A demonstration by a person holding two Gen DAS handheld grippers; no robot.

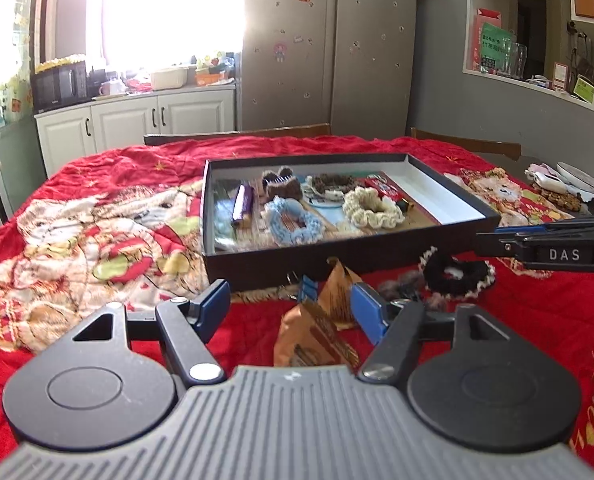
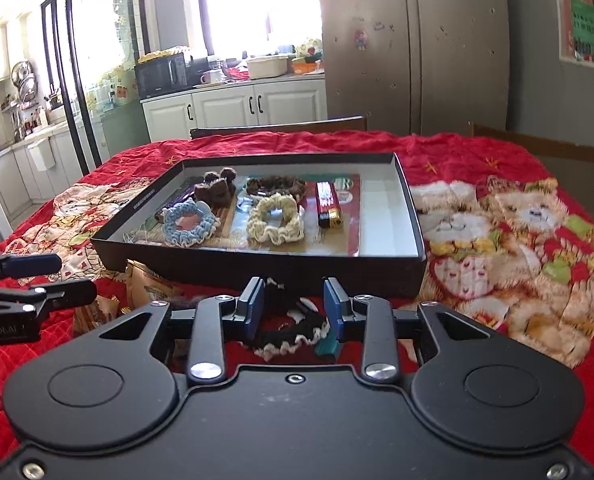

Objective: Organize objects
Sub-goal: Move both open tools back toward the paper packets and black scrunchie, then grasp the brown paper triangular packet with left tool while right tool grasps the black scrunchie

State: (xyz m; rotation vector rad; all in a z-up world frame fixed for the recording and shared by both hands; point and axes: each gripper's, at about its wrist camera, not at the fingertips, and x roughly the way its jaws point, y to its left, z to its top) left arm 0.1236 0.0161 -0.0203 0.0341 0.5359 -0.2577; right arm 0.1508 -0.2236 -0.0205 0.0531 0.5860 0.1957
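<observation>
Scrunchie (image 2: 293, 330) between half-open right tongs (image 2: 293, 308), left tongs (image 1: 293, 304) wide

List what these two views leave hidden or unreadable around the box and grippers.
- Black scrunchie: right wrist view, near part hidden behind the right gripper.
- Snack packet: left wrist view, lower end cut off by the left gripper body; print blurred.
- Box label: right wrist view, too small.
- Teal item: mostly hidden.
</observation>
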